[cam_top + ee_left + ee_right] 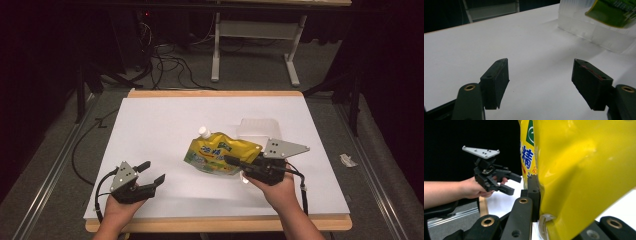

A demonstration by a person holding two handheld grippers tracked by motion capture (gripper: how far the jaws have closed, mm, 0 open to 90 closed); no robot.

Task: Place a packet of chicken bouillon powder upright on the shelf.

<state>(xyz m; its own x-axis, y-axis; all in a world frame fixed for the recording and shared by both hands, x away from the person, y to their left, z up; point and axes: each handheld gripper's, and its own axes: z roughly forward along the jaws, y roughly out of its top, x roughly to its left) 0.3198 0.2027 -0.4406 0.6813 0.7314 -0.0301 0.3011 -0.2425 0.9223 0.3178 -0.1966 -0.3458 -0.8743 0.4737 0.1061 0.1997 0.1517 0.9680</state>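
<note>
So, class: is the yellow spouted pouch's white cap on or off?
On: the white cap sits on the spout of the yellow pouch in the high view.

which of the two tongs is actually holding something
The right tongs: shut on the yellow pouch. The left tongs are open over the bare white table.

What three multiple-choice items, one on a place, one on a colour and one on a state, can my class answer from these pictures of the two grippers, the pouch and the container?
1. Where is the clear plastic container?
A. behind the pouch
B. by the left gripper
C. on the floor

2. What colour is the pouch mainly?
A. red
B. yellow
C. blue

3. How is the left gripper?
A. shut on the pouch
B. open, holding nothing
C. shut on the cap

Answers:
1 A, it lies just beyond the pouch on the white table.
2 B, yellow with a white cap.
3 B, its jaws stand apart over bare table, while the right gripper clamps the pouch.
</note>
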